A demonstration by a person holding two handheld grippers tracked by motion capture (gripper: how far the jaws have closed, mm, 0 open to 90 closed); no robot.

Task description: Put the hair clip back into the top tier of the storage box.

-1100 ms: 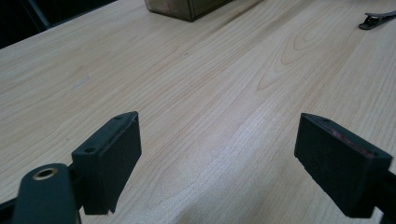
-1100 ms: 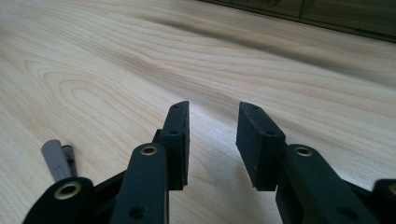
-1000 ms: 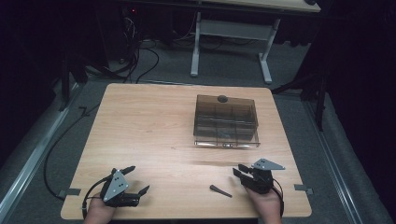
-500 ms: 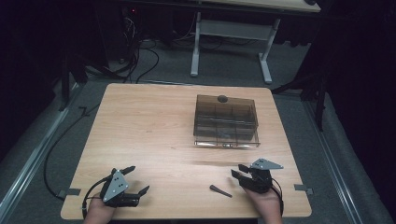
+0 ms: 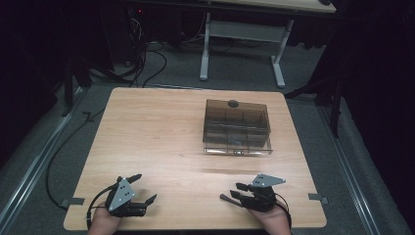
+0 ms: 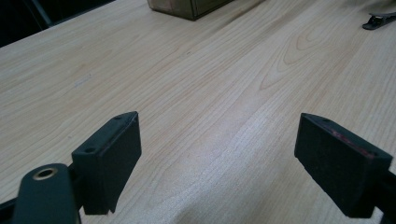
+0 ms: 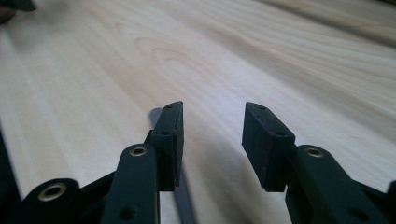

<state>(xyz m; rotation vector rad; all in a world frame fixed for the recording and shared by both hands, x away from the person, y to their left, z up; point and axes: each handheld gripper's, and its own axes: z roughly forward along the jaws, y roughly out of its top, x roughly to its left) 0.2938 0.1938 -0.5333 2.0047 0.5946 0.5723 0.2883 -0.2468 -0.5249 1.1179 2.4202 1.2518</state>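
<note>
Right claw (image 5: pixel 234 192) parted, perhaps touching dark stick (image 5: pixel 225 198)

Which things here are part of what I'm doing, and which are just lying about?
In the job:
- right claw, open, jaws just closing in, nothing gripped
- small dark piece on the table at its tip
- probably the tinted compartment box

Lying about:
- floor cable
- white desk frame
- tape tab at the table edge

Organizer box (image 5: pixel 237 126) on table (image 5: pixel 156 127), behind both grippers.
</note>
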